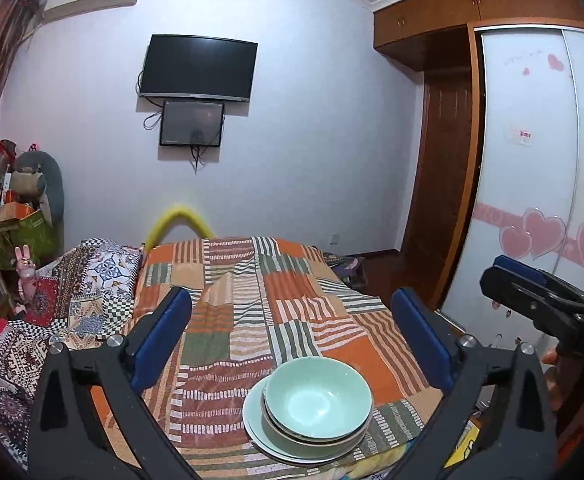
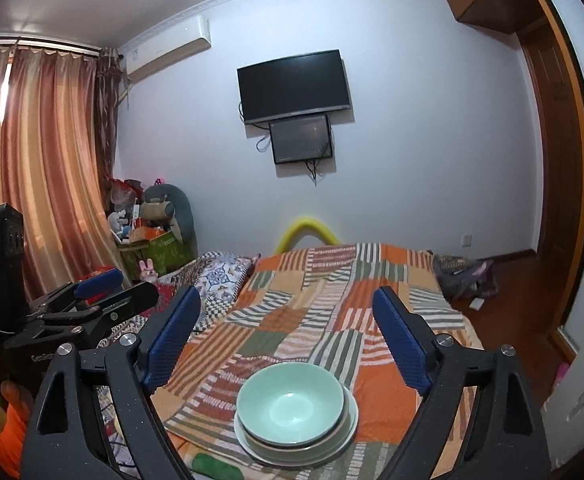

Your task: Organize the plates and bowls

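A pale green bowl [image 1: 317, 396] [image 2: 290, 404] sits on top of a stack, nested in another bowl over a pale plate [image 1: 256, 432] [image 2: 248, 446]. The stack rests on the patchwork bedspread [image 1: 252, 292] [image 2: 331, 304] near its front edge. My left gripper [image 1: 292, 300] hovers above and behind the stack, jaws wide apart, nothing between its blue pads [image 1: 164, 336]. My right gripper [image 2: 288, 296] hangs the same way, open and empty, above the stack. Each gripper shows at the side of the other's view, the right gripper [image 1: 503, 278] at the right and the left gripper [image 2: 126, 286] at the left.
A heap of patterned quilts [image 1: 80, 280] [image 2: 220, 276] lies left of the bedspread. Bags and plush toys [image 1: 32, 208] [image 2: 152, 220] fill the back left corner by the curtains [image 2: 40, 168]. A wardrobe [image 1: 531, 160] and wooden floor [image 2: 503, 304] are on the right.
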The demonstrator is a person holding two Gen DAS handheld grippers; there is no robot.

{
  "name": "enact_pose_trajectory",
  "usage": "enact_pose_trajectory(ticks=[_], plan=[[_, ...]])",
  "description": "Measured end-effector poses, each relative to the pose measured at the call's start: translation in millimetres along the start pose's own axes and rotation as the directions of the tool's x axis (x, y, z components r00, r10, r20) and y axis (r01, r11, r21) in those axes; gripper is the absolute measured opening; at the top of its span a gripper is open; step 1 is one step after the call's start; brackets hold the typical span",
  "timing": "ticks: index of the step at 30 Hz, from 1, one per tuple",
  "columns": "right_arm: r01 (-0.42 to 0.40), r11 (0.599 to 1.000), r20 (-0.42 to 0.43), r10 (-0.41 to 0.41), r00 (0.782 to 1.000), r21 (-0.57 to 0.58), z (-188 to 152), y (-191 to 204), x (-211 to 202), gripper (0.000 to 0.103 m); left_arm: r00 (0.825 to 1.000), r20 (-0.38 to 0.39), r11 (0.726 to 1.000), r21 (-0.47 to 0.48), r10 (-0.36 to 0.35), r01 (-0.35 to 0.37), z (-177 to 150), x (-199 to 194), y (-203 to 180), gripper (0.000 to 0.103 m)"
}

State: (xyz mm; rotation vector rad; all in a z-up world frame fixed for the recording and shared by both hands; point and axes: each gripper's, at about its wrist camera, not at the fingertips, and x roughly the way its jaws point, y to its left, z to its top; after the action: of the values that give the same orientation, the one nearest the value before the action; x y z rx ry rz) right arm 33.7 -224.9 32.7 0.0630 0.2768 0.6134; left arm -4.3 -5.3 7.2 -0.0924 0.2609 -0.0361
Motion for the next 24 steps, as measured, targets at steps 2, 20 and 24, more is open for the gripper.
enact_pose_trajectory(ticks=[2, 20, 24], plan=[[0.001, 1.000, 0.005, 0.000, 1.000, -0.004, 0, 1, 0, 0.095, 1.000, 0.001, 1.000, -0.001, -0.002, 0.002, -1, -2, 1, 0.102], [-0.007, 1.000, 0.016, 0.007, 1.000, -0.021, -6, 11, -3, 0.103, 0.999, 0.037, 0.999, 0.034, 0.029, -0.030, -3, -11, -4, 0.102], [-0.008, 1.000, 0.017, 0.009, 1.000, -0.018, -5, 9, -3, 0.103, 0.999, 0.031, 0.999, 0.033, 0.029, -0.030, -4, -10, -5, 0.102]])
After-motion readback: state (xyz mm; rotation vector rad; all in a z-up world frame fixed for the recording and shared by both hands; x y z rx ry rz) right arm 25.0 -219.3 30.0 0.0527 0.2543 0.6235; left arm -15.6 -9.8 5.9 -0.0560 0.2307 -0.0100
